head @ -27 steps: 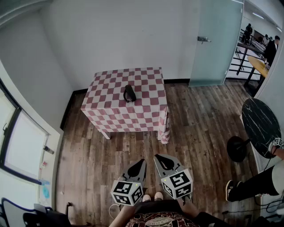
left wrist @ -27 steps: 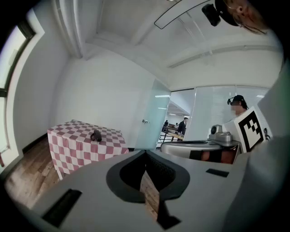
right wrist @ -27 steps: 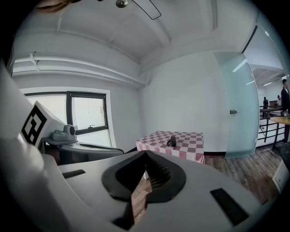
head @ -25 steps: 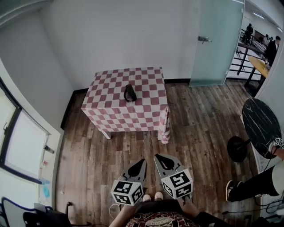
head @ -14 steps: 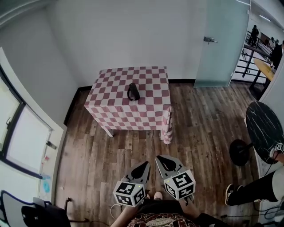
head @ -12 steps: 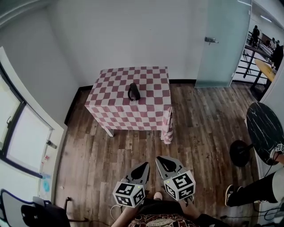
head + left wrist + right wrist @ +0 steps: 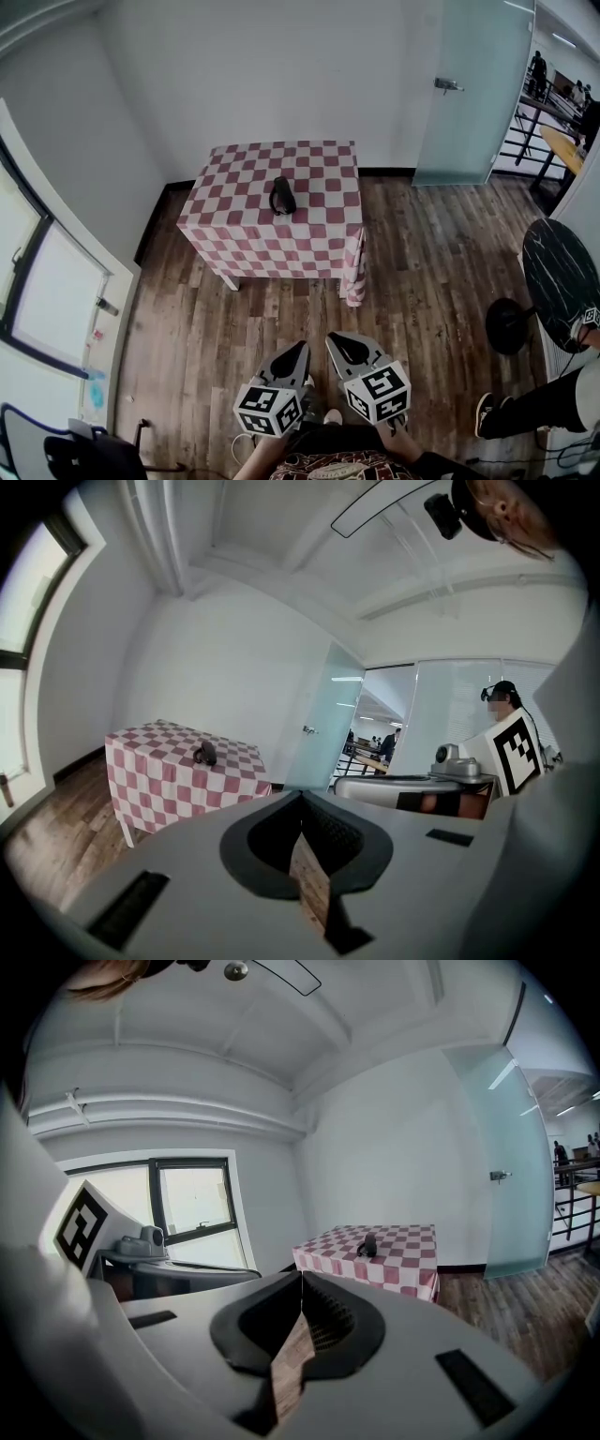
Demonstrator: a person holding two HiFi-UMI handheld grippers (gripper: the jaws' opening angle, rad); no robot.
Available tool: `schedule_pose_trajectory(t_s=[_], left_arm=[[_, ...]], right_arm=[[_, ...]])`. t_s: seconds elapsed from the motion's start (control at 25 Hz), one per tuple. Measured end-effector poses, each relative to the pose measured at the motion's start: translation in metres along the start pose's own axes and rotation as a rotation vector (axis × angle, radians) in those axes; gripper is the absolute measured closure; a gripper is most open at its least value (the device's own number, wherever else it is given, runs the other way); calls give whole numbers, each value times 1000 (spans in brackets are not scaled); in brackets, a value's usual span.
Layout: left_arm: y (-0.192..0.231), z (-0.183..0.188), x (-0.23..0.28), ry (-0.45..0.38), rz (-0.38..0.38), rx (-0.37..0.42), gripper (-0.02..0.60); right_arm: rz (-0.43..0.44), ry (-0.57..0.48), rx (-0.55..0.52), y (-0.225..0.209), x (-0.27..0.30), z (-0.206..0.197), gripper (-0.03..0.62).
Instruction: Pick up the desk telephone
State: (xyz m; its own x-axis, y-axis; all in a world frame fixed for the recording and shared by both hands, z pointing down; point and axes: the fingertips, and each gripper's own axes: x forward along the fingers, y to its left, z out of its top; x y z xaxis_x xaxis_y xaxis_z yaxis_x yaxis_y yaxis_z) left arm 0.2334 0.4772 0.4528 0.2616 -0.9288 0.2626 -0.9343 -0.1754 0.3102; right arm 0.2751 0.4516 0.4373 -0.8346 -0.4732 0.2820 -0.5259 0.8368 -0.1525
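A small black telephone (image 7: 280, 196) lies near the middle of a table with a red-and-white checked cloth (image 7: 323, 225), far across the room. It also shows small in the left gripper view, telephone (image 7: 205, 753), and in the right gripper view, telephone (image 7: 367, 1244). My left gripper (image 7: 303, 344) and right gripper (image 7: 328, 337) hang side by side close to my body, well short of the table. Both have their jaws shut tip to tip with nothing between them.
Wooden floor lies between me and the table. A frosted glass door (image 7: 469, 89) stands at the back right. A round dark table (image 7: 559, 272) and a seated person's leg (image 7: 534, 389) are at the right. A window (image 7: 47, 300) lines the left wall.
The view has shifted slightly, so the table sits a little further right in the picture. Both grippers stay shut and in about the same place.
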Motion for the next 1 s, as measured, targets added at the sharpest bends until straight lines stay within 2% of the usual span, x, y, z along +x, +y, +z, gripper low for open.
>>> schedule_pose_trajectory(t_s=[0.24, 0.44, 1.0], left_arm=[[19, 18, 26, 2, -30, 5, 574], [41, 28, 47, 11, -53, -3, 574], [94, 59, 85, 23, -106, 13, 574]], right_arm=[[3, 4, -16, -11, 30, 16, 576], [1, 2, 17, -21, 55, 24, 576], [-64, -12, 2, -45, 118, 51, 576]])
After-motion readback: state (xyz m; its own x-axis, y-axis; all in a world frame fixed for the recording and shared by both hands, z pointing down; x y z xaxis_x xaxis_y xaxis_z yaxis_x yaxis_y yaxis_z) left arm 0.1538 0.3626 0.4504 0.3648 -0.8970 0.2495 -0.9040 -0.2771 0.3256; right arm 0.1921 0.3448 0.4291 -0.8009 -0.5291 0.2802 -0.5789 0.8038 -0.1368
